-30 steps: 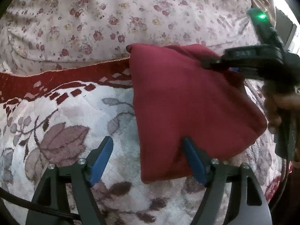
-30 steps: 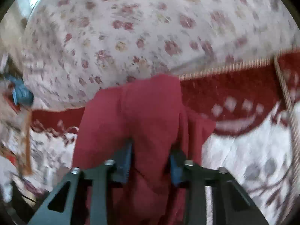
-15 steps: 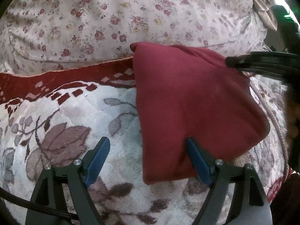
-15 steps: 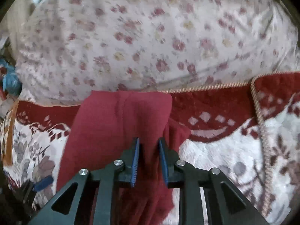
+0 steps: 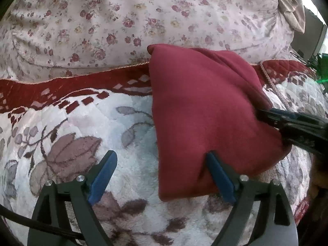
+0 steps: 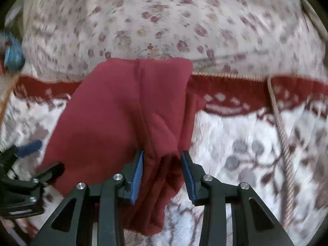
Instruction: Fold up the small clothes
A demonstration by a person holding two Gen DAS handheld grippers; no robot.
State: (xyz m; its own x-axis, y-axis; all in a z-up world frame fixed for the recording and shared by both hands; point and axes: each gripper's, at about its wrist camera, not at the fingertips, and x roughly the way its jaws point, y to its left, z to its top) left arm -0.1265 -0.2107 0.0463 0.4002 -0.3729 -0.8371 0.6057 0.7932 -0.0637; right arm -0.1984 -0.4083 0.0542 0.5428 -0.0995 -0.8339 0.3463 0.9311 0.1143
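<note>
Garment: a folded dark red fleece garment (image 5: 209,110) lies flat on a plush floral blanket (image 5: 67,143), ahead of both tongs.
Left gripper (image 5: 162,176): its blue-padded fingers are spread wide. The near left corner of the garment lies between them; the right pad touches the cloth, the left pad stands clear over the blanket.
Right gripper (image 6: 162,176): its fingers are parted, with a bunched fold of the garment's edge between the blue pads; the cloth looks loose, not pinched.
Blanket border: a dark red band with pale diamonds (image 5: 61,90) runs across beyond the tongs and passes under the far end of the garment.
Beyond the border: a rose-print quilt (image 5: 123,20) rises behind.
Cord trim (image 6: 280,127): runs along the blanket to the right of the right gripper.
</note>
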